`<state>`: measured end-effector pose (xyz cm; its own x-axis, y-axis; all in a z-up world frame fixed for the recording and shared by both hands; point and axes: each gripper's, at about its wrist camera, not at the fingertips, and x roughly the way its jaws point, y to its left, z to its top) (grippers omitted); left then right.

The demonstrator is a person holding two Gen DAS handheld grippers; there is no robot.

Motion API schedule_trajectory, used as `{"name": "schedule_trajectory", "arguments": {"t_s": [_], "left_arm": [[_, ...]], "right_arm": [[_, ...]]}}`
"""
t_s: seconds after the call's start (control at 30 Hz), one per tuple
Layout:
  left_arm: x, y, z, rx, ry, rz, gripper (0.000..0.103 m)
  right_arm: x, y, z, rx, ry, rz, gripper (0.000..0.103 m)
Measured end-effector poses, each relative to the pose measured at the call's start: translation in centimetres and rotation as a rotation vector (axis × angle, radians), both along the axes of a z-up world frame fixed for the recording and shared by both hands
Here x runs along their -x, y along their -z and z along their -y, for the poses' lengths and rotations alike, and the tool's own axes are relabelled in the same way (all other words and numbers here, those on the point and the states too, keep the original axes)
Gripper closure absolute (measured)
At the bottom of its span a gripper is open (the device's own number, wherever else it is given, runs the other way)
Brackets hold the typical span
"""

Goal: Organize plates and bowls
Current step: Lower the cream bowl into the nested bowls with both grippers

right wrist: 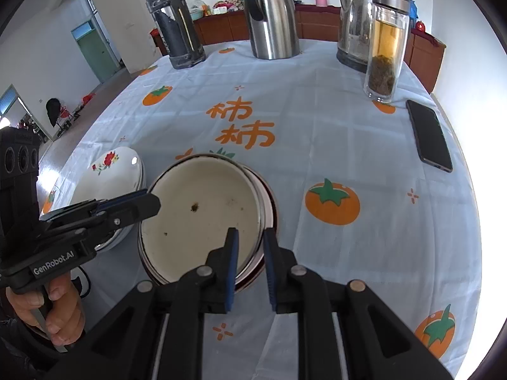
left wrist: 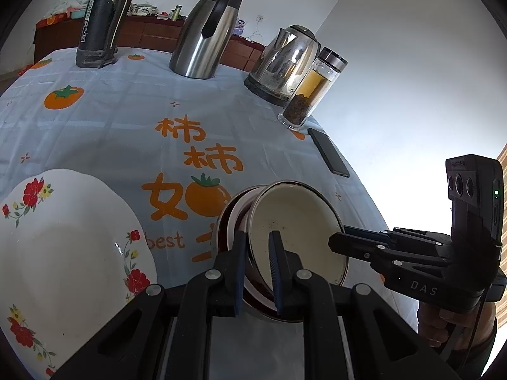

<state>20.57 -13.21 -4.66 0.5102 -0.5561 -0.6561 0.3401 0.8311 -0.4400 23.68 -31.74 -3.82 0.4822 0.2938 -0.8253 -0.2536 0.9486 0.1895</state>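
A cream enamel bowl [left wrist: 298,221] [right wrist: 202,215] lies tilted inside a red-and-white bowl [left wrist: 226,224] [right wrist: 269,202] on the persimmon-print tablecloth. My left gripper [left wrist: 257,243] is shut on the cream bowl's near rim, one finger inside and one outside. In the right wrist view the left gripper [right wrist: 152,201] pinches the bowl's left edge. My right gripper [right wrist: 251,240] straddles the bowl's right rim and is shut on it. From the left wrist view the right gripper [left wrist: 336,240] meets that rim from the right. A white floral plate stack [left wrist: 69,247] [right wrist: 111,171] sits just left of the bowls.
Along the table's far side stand a dark thermos [left wrist: 101,22], a steel jug [left wrist: 209,31], an electric kettle [left wrist: 285,60] and a glass tea bottle [left wrist: 310,88]. A black phone [left wrist: 329,152] lies near the right table edge. A hand [right wrist: 63,310] holds the left gripper.
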Motion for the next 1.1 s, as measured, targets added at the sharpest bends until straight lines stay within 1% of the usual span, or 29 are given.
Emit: {"name": "schedule_trajectory", "arguments": {"t_s": [0.4,1.0,1.07,1.1], "left_arm": [[-0.05,0.16,0.27,-0.026,0.001,0.021,0.087],[-0.2,0.2,0.4,-0.023,0.004,0.015,0.087],[-0.14,0.11,0.56,-0.031,0.008,0.022,0.085],[-0.12,0.07,0.61,-0.03,0.014,0.024,0.08]], "right_arm": [[0.47,0.01,-0.28,0.032,-0.001,0.033,0.086],[0.44,0.33,0.11,0.045,0.011,0.038,0.086],[0.43,0.34,0.22,0.045,0.014,0.038,0.086],[0.42,0.36,0.25,0.046,0.015,0.037,0.086]]}}
